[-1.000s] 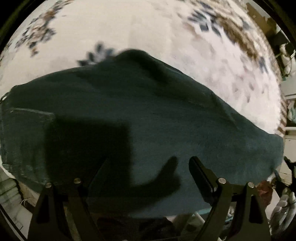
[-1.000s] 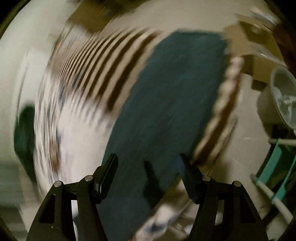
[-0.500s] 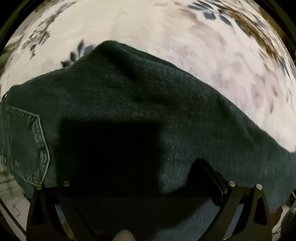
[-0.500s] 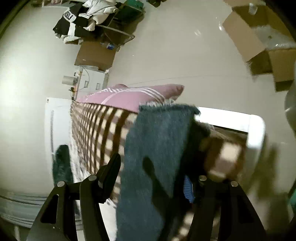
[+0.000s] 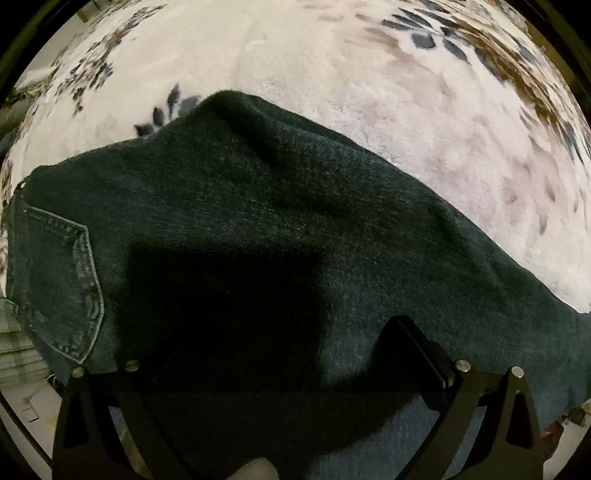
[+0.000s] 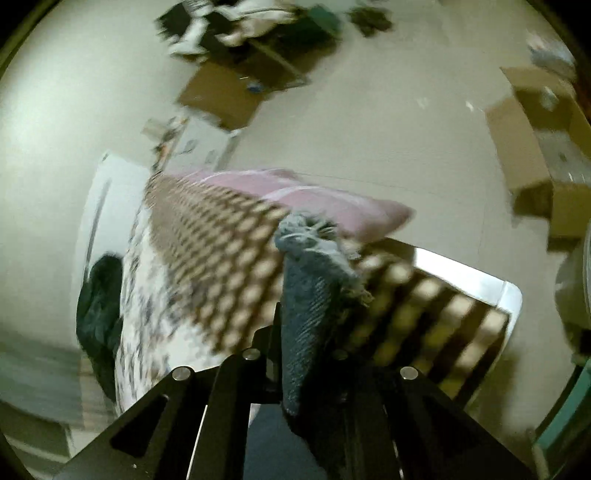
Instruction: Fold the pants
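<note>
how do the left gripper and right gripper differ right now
The left gripper is wide open with nothing between its fingers; the right gripper has just closed and is shut on the frayed hem of the jeans. The left hangs over the seat of the jeans, spread on the blanket; the right holds its part of the jeans lifted off the bed. Both are black and two-fingered.

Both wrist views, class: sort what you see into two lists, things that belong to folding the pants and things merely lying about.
Belongs to the job:
- dark blue denim pants
- frayed pant-leg hem, clamped in the right gripper
- left gripper, open above the pants
- floral plush blanket underneath

Lying about:
- pink pillow
- brown cardboard boxes
- clothes heap
</note>
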A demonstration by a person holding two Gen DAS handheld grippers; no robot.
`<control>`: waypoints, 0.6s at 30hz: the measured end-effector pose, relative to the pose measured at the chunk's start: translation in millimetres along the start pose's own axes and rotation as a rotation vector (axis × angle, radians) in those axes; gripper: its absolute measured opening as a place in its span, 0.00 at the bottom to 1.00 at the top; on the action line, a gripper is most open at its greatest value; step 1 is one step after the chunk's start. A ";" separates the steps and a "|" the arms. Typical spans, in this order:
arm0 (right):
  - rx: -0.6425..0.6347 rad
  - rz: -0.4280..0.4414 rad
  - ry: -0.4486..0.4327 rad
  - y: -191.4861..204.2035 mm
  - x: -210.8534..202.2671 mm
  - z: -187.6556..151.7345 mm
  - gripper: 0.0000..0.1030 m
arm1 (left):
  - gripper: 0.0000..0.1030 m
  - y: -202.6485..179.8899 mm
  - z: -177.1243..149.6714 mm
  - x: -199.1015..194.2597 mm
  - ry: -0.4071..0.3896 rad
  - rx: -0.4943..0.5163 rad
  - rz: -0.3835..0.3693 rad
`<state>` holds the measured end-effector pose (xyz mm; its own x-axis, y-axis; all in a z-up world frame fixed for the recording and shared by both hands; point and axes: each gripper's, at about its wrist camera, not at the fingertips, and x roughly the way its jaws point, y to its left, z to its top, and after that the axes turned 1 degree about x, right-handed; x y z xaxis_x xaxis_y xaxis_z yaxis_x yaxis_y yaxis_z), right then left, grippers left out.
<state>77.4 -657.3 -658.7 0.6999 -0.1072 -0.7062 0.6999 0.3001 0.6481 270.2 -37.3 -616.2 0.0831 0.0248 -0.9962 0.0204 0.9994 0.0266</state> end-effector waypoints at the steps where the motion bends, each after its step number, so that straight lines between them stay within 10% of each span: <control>1: -0.038 0.010 0.003 18.7 -6.7 -6.4 0.07 | 1.00 -0.1 -0.8 -6.2 -0.009 0.007 0.003; 9: -0.354 0.045 0.102 155.2 -27.0 -115.6 0.07 | 1.00 6.0 -14.9 -66.8 -0.108 0.092 -0.026; 18: -0.507 0.012 0.214 218.5 -1.9 -257.7 0.07 | 1.00 55.2 -30.3 -110.8 -0.147 0.088 -0.092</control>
<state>192.3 -347.3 -589.2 0.6259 0.0790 -0.7759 0.4985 0.7245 0.4759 232.0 15.8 -506.8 0.2212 -0.0762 -0.9722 0.1212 0.9914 -0.0501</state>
